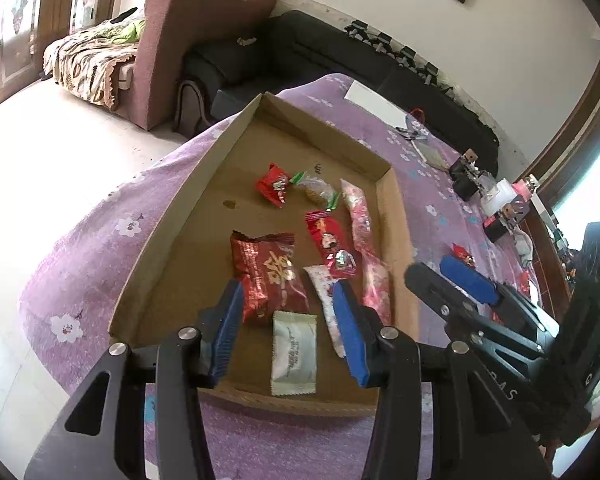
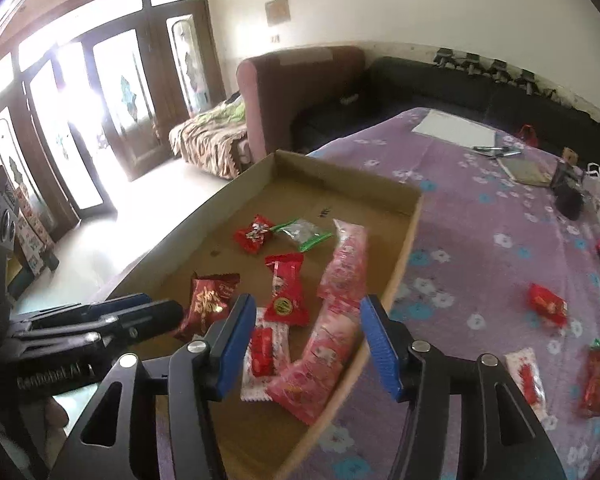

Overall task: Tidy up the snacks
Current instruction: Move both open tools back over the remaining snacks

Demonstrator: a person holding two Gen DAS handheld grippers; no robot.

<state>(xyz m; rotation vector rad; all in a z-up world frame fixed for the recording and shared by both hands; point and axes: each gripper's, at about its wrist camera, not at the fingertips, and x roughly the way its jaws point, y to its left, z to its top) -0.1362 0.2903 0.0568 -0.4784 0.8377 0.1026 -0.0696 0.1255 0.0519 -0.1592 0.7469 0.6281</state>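
Above the shallow cardboard tray (image 1: 204,184) of shiny crinkled snack packets (image 1: 268,276), both the left gripper (image 1: 288,328) and the right gripper (image 2: 308,344) hang with fingers apart, empty.

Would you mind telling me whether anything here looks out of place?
Yes: three wrapped snacks lie on the purple tablecloth, outside the cardboard tray that holds the others: a red one, a white-and-red one and a red one with a green end.

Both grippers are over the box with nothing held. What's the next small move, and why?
Probably swing the right gripper, open and holding nothing, right toward the red snack lying on the purple cloth. Several wrappers already lie inside the cardboard box, while it sits outside.
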